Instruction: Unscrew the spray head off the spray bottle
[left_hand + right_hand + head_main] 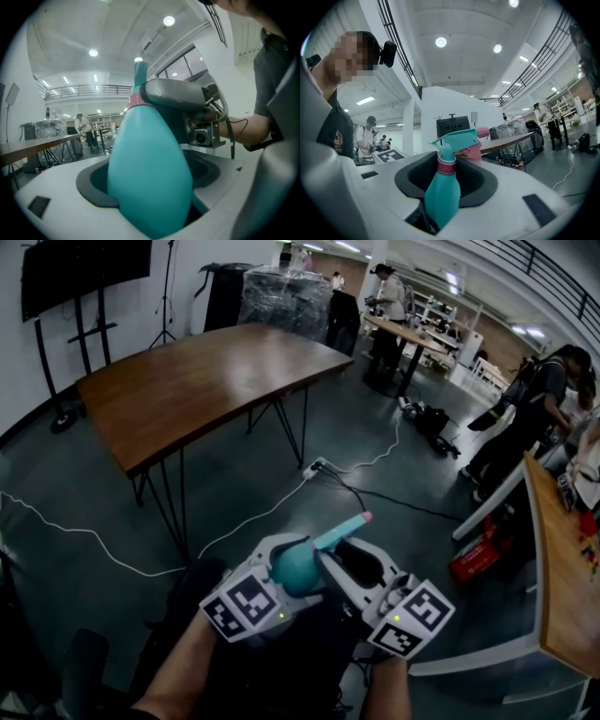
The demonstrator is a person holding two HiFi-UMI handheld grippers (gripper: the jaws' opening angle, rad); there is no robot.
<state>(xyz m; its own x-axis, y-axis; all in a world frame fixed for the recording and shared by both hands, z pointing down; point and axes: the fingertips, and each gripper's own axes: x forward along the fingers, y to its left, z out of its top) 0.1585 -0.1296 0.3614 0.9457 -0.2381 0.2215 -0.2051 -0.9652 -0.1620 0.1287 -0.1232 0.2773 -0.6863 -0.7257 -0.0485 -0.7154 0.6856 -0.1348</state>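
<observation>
The spray bottle is held up in the air in front of the person, above the floor and well apart from the wooden table, with nothing under it for support. The left tool is clamped on the fat teal body, which fills the gap between its jaws. The right tool stands fairly wide but appears closed on the bottle's shoulder, with the pink collar sitting in the recess just beyond the point of contact and the spray head sticking out past it. That placement looks like the main risk. If the right tool bears on the teal shoulder rather than on the collar or head, a twist would likely strain both grips against each other and leave the thread unturned. The smooth, tapered body could also slip or rotate in the left tool. How firmly the right pads press cannot be made out. The bottle's base is cut off in both gripper views, the trigger is hidden, and in the head view the tools cover most of the bottle.
</observation>
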